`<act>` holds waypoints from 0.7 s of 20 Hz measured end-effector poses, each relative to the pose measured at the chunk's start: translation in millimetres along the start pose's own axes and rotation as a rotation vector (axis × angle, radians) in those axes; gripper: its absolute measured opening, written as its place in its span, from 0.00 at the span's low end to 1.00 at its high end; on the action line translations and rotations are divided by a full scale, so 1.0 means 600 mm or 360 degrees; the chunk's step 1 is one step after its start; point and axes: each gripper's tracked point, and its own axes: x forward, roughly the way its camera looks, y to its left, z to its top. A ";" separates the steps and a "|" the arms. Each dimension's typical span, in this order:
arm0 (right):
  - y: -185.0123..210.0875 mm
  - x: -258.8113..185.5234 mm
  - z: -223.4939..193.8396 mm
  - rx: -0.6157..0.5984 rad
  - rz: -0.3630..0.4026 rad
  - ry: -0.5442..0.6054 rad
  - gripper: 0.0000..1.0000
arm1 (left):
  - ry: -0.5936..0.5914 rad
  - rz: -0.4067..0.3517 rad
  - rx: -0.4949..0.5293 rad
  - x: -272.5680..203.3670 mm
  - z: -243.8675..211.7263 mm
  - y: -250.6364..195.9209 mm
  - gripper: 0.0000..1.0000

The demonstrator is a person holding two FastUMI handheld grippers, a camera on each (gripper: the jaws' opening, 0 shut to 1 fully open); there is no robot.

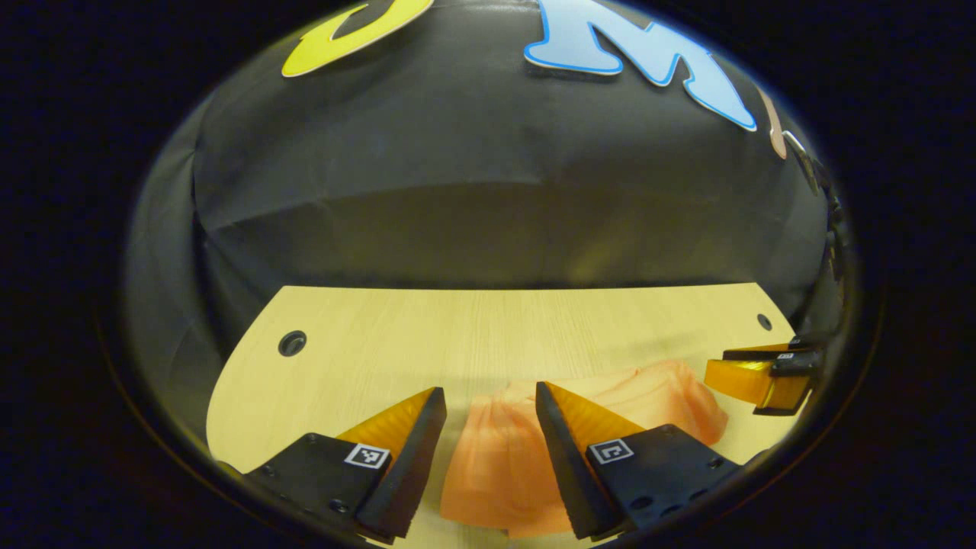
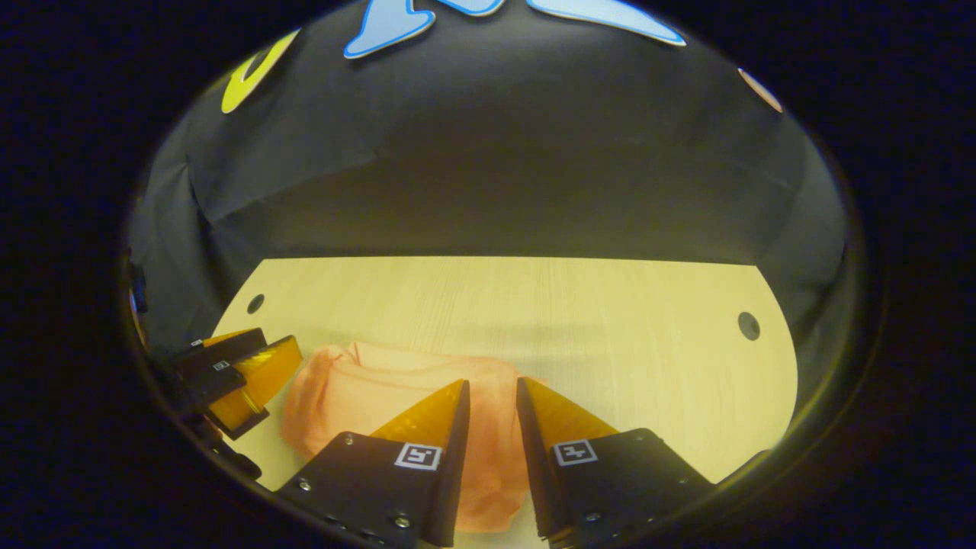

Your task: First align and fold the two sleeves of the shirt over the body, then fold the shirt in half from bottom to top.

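Observation:
A salmon-pink shirt [image 1: 496, 457] lies bunched in a heap on the light wooden table [image 1: 473, 328]. My left gripper [image 1: 489, 389] hovers over the heap's near left part, open, with cloth showing in the gap between its fingers. In the left gripper view, my right gripper [image 1: 762, 377] sits at the shirt's far right end. In the right gripper view, the shirt [image 2: 366, 396] spreads from below the fingers off to the left. There my right gripper [image 2: 492, 381] stands open with a narrow gap over the cloth, and my left gripper [image 2: 244, 374] is at the shirt's left edge.
The table [image 2: 610, 320] has a round cable hole near each back corner [image 1: 292, 343] [image 2: 749, 325]. Bare wood stretches behind the shirt up to the black cloth wall. The table's rounded edges curve in close on both sides.

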 end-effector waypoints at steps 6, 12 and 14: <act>0.021 -0.072 0.015 -0.0017 0.0018 -0.0067 0.39 | -0.0034 -0.0013 -0.0022 -0.079 0.030 -0.006 0.80; 0.051 -0.177 0.023 -0.0086 0.0028 -0.0165 0.39 | -0.0099 -0.0030 -0.0036 -0.185 0.063 -0.010 0.81; 0.062 -0.218 0.027 -0.0110 0.0026 -0.0212 0.39 | -0.0122 -0.0025 -0.0053 -0.222 0.070 -0.008 0.80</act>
